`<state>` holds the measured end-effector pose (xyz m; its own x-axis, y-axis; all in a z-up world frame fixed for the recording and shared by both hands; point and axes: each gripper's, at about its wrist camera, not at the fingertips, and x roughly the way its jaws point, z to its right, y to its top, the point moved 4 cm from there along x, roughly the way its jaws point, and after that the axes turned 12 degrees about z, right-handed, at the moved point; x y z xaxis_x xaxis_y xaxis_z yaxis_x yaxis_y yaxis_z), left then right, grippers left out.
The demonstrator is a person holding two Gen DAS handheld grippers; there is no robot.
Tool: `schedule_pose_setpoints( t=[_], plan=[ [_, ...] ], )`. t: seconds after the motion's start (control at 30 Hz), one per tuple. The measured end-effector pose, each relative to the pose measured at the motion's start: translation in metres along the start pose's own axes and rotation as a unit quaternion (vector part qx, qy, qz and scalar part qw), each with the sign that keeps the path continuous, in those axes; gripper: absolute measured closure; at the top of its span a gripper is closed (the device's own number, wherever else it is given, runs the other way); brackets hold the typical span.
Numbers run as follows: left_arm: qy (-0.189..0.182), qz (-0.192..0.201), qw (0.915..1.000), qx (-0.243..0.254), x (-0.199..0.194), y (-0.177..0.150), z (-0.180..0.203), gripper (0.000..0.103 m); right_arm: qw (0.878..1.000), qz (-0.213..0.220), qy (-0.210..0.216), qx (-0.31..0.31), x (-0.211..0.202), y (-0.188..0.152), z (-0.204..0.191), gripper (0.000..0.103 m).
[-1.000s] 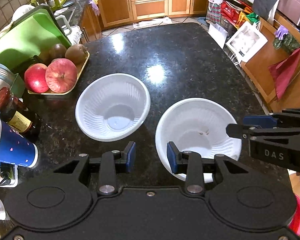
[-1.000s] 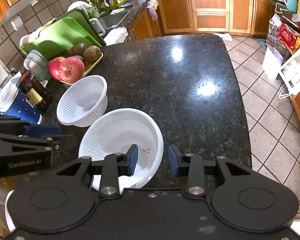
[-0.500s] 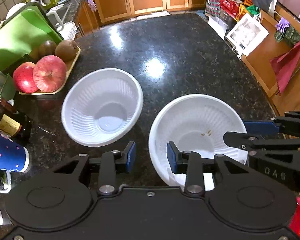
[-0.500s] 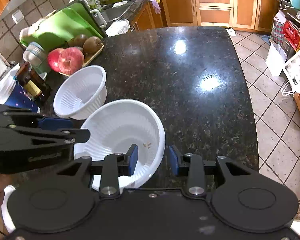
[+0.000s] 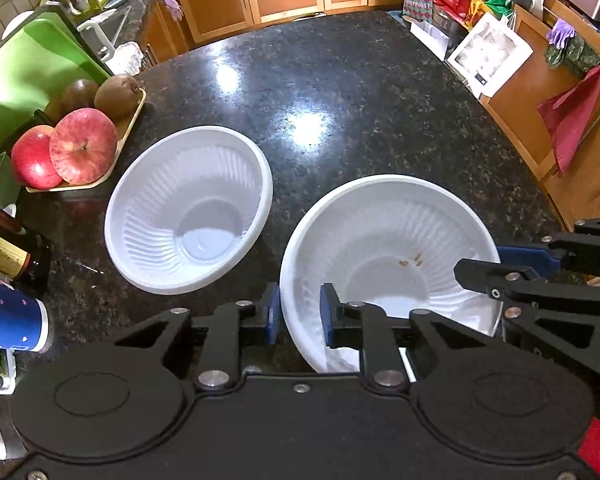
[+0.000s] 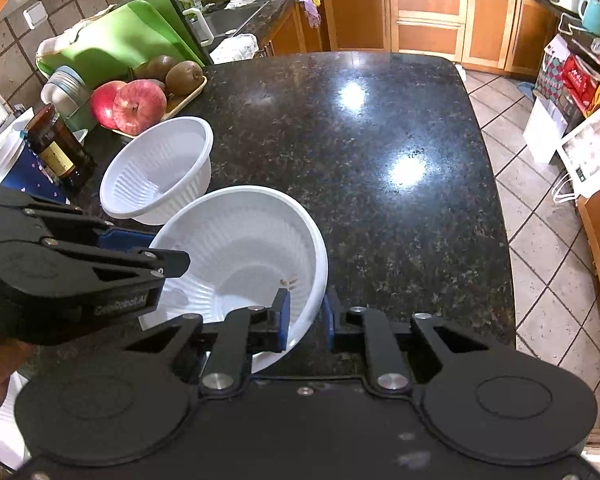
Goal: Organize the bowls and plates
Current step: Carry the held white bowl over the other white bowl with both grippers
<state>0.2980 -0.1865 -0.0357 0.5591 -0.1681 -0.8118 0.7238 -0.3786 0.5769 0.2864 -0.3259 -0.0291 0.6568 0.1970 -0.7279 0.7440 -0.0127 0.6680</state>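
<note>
Two white ribbed plastic bowls are here. The larger bowl (image 5: 388, 248) (image 6: 240, 252) is tilted up off the black granite counter (image 5: 360, 92), with a few brown specks inside. My left gripper (image 5: 299, 312) straddles its left rim, one pad inside and one outside. My right gripper (image 6: 306, 316) straddles its right rim the same way. Both jaws are narrowed on the rim. The smaller bowl (image 5: 190, 210) (image 6: 158, 170) sits upright on the counter just left of it.
A tray with red apples (image 5: 66, 152) and kiwis (image 5: 116, 96) lies at the left, beside a green cutting board (image 5: 24, 76). A brown bottle (image 6: 58, 148) and a blue cup (image 5: 8, 316) stand at the near left. The counter's right edge drops to tiled floor (image 6: 540, 240).
Both grippers have closed in on the larger bowl's rim from either side, and the bowl has tilted up off the counter. The smaller bowl has stayed in place.
</note>
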Motion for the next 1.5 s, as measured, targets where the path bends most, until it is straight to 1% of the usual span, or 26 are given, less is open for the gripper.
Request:
schedule_pose_setpoints(
  t=[0.1,0.27,0.4,0.7,1.13,1.33,1.5],
  plan=[
    [-0.003,-0.002,1.0,-0.001,-0.003,-0.003,-0.001,0.081,1.0,-0.001,-0.003,-0.003,-0.003,-0.003,-0.003,0.084],
    [-0.018,-0.012,0.9998,-0.005,-0.012,-0.012,-0.005,0.082,1.0,-0.001,-0.003,-0.008,-0.012,-0.009,-0.01,0.085],
    [-0.022,-0.016,0.9996,-0.004,-0.022,-0.022,-0.007,0.082,1.0,-0.005,-0.002,-0.011,-0.02,-0.014,-0.019,0.085],
    [-0.032,-0.011,0.9994,-0.003,-0.051,-0.043,-0.019,0.082,1.0,-0.005,-0.001,-0.019,-0.041,-0.029,-0.045,0.086],
    [-0.035,0.024,0.9991,0.01,-0.114,-0.071,-0.046,0.082,0.999,0.035,-0.009,-0.035,-0.1,-0.038,-0.104,0.085],
    [-0.037,0.034,0.9987,0.01,-0.148,-0.089,-0.067,0.081,0.998,0.05,-0.003,-0.046,-0.127,-0.046,-0.143,0.085],
    [-0.028,0.045,0.9985,0.015,-0.176,-0.107,-0.084,0.081,0.997,0.056,0.008,-0.059,-0.149,-0.059,-0.177,0.085]
  ],
)
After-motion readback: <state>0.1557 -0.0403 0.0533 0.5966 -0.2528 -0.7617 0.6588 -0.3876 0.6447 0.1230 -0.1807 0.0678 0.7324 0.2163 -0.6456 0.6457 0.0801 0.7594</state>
